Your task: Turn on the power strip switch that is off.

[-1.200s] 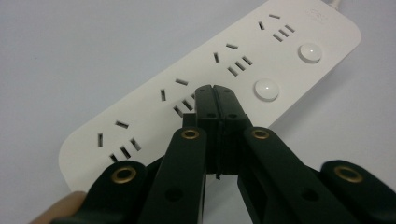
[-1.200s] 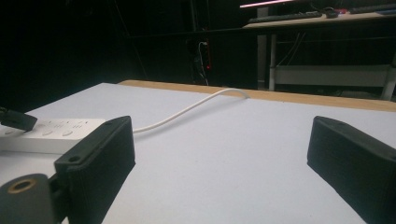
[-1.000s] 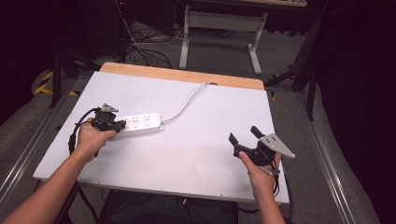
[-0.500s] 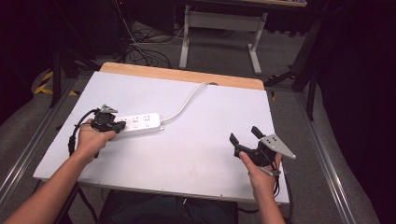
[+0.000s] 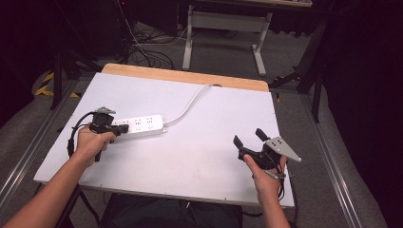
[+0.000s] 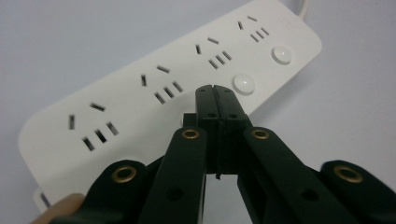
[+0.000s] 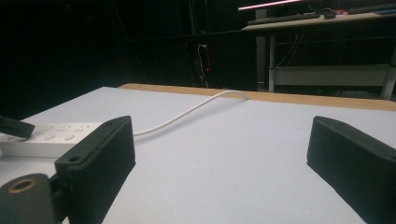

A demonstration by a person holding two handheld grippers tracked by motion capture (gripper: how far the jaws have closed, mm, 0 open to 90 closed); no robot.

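Left gripper sits low over the white power strip at the left of the worktop, fingers pressed together with nothing between them, tips just above the row of round switch buttons. Over on the right, the right gripper hovers above bare worktop, fingers spread wide and empty, well apart from the strip. The risk, I'd say: a push from those closed tips lands off-centre, and the light strip skids or swings on its cord with nothing bracing it.
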